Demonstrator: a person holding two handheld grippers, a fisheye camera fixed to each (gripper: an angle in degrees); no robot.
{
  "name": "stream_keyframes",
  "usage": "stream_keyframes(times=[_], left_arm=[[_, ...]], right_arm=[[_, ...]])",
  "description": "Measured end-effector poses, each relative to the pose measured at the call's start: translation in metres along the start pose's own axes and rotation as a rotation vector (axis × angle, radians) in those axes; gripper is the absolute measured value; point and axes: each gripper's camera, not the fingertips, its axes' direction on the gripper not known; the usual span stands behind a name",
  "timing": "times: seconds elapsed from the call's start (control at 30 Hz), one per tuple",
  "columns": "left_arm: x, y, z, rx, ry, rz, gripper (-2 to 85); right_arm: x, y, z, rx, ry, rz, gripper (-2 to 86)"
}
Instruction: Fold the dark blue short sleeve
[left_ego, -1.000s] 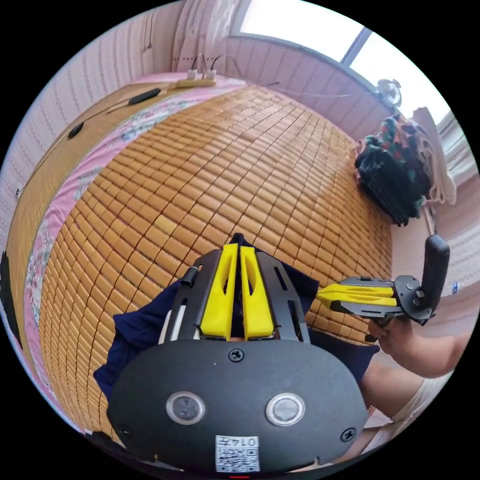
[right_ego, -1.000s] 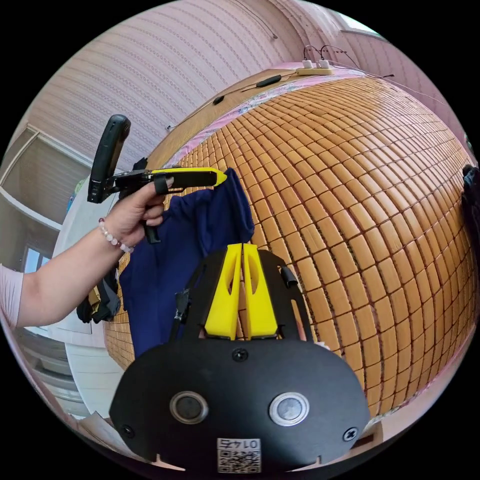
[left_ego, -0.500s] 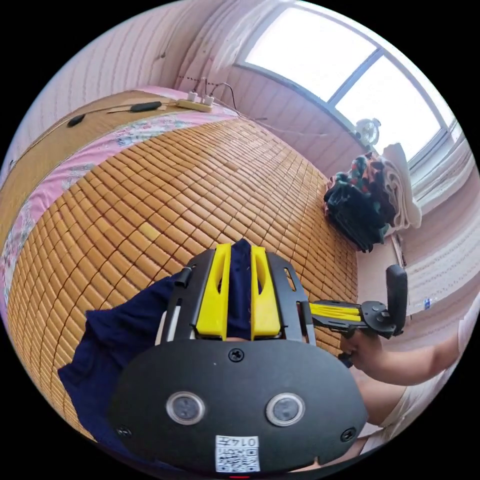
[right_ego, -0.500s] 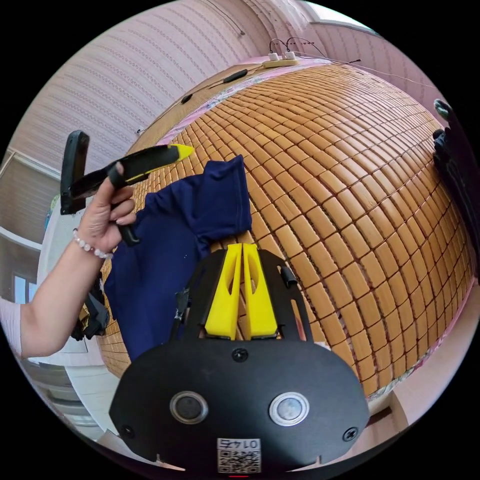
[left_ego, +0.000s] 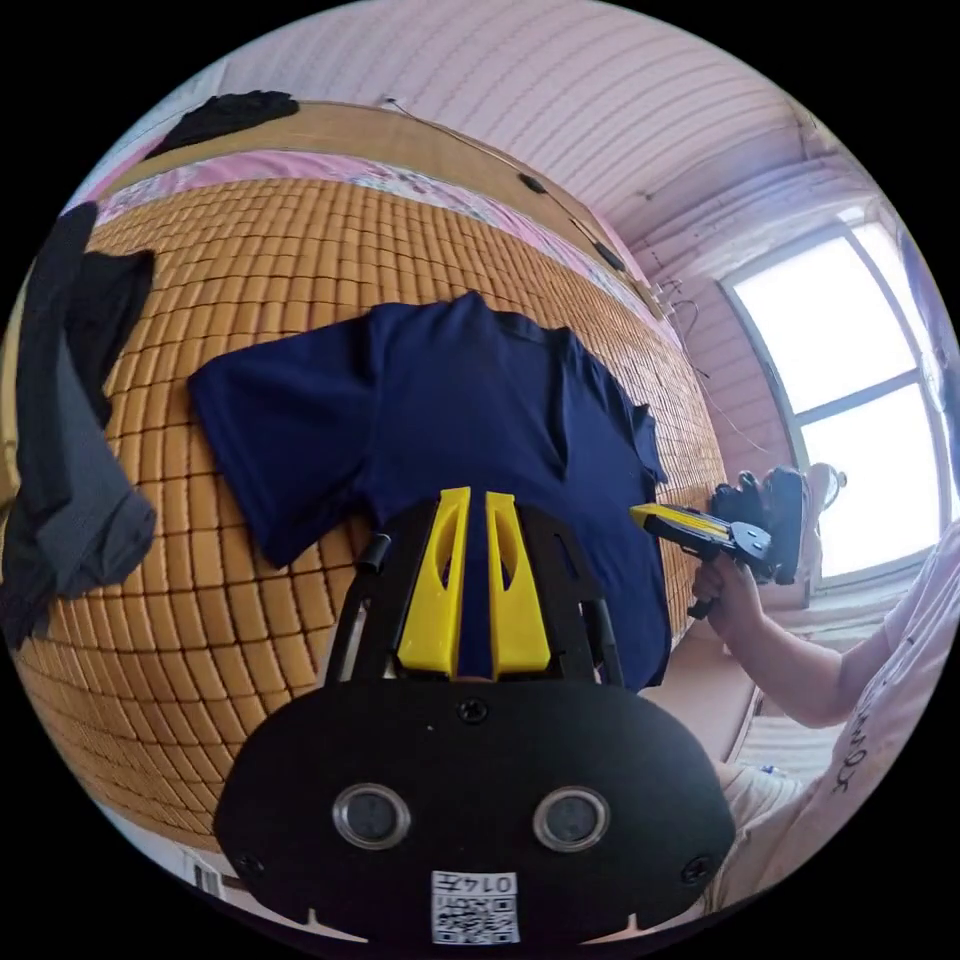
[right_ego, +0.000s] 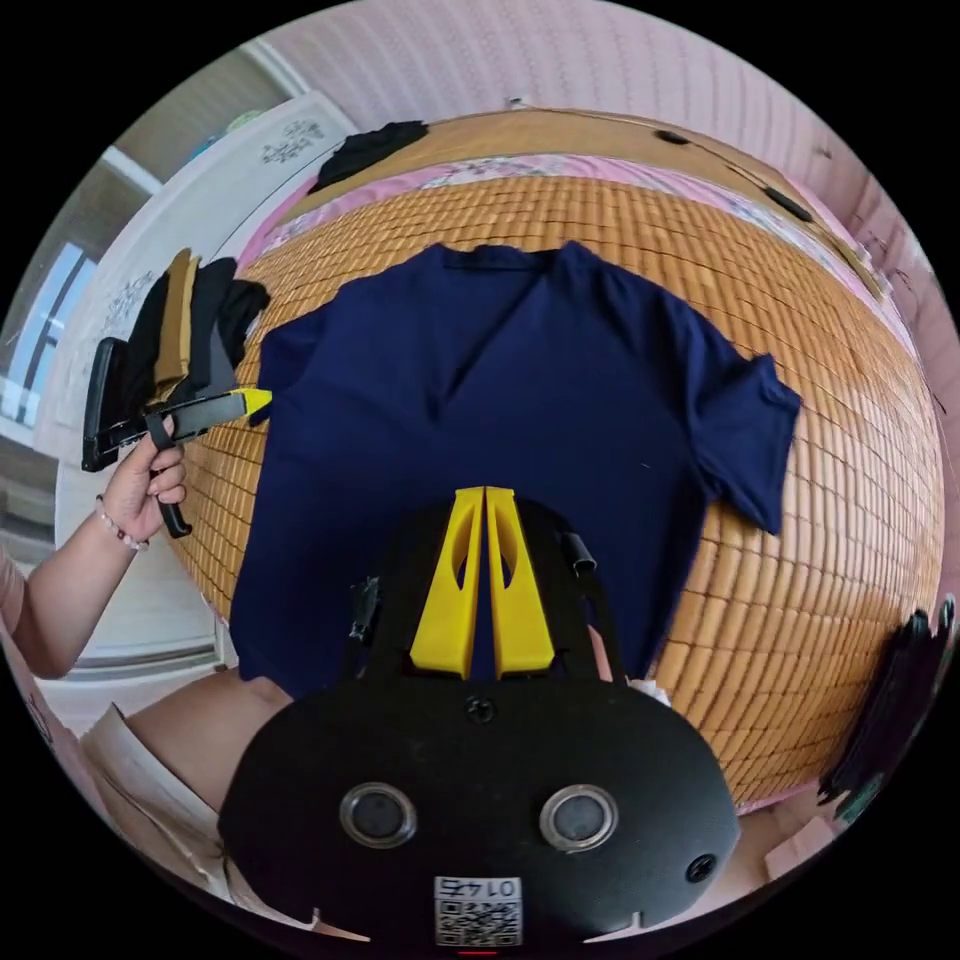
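Lying spread flat across the centre of both views, the dark blue short sleeve shirt (right_ego: 520, 400) rests on the woven bamboo mat (right_ego: 850, 560), collar toward the top of the frame and both sleeves out, probably so its edges can be picked cleanly for folding. The left gripper (left_ego: 468, 500) hovers over its lower part with a narrow gap between its jaws, holding nothing. The right gripper (right_ego: 485, 495) sits over the hem with its jaws together, gripping no cloth.

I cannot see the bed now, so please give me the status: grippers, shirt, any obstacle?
Left gripper slightly open, right gripper shut, both empty. Dark blue shirt spread flat on bamboo mat, unfolded. Dark clothes nearby, clear of the shirt.
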Motion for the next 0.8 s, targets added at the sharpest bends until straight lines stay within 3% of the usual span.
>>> stream_keyframes(times=[0.17,0.3,0.6,0.8], left_arm=[[-0.041,0.044,-0.037,0.097,-0.149,-0.130,4.2],[-0.073,0.059,-0.051,0.187,-0.134,-0.223,4.4],[-0.107,0.049,-0.046,0.146,-0.095,-0.295,7.5],[-0.111,0.055,-0.044,0.121,-0.159,-0.260,4.8]], right_arm=[[-0.102,-0.087,0.019,0.053,-0.148,-0.264,2.5],[-0.180,-0.156,0.041,0.055,-0.158,-0.455,6.8],[-0.286,-0.252,0.094,-0.079,-0.029,-0.581,9.9],[-0.301,-0.266,0.112,-0.066,0.095,-0.562,4.9]])
